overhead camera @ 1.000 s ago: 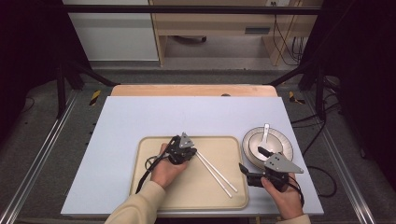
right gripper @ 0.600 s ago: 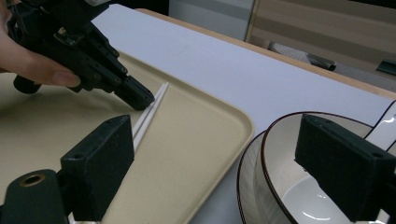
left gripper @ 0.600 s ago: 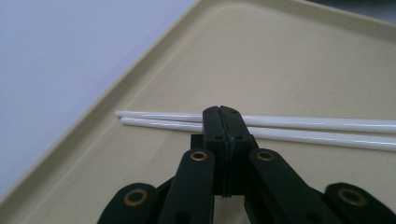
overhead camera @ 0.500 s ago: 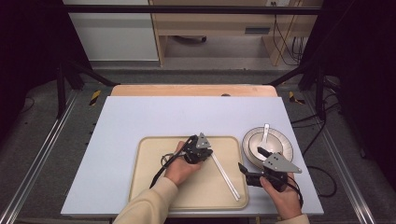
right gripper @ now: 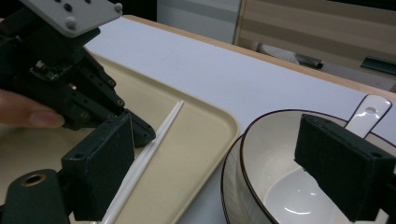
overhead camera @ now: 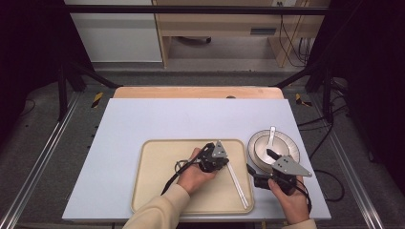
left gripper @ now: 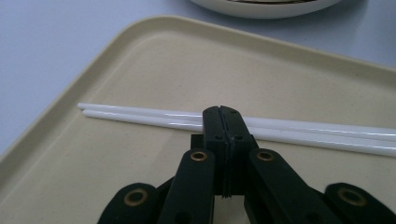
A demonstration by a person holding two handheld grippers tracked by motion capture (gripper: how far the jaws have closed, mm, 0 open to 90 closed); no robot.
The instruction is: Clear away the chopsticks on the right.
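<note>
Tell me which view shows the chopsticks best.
The left gripper view: the chopsticks lie close, side by side on the tray. The high view shows them small; the right gripper view shows them partly hidden behind its own jaw.

white tabletop (overhead camera: 191,119) as landmark. a strip of light wood board (overhead camera: 191,92) shows along its far edge, with a small dark spot on it. grey floor (overhead camera: 57,124) lies all round. metal rails run along the floor on the tabletop's left (overhead camera: 43,162) and right (overhead camera: 356,176). yellow-and-black markers sit off its far-left (overhead camera: 97,99) and far-right (overhead camera: 300,99) corners. beyond its far edge: white cabinet (overhead camera: 114,33), wooden shelf unit (overhead camera: 215,24), hanging cables (overhead camera: 291,38). a black bar (overhead camera: 191,9) crosses above.
</note>
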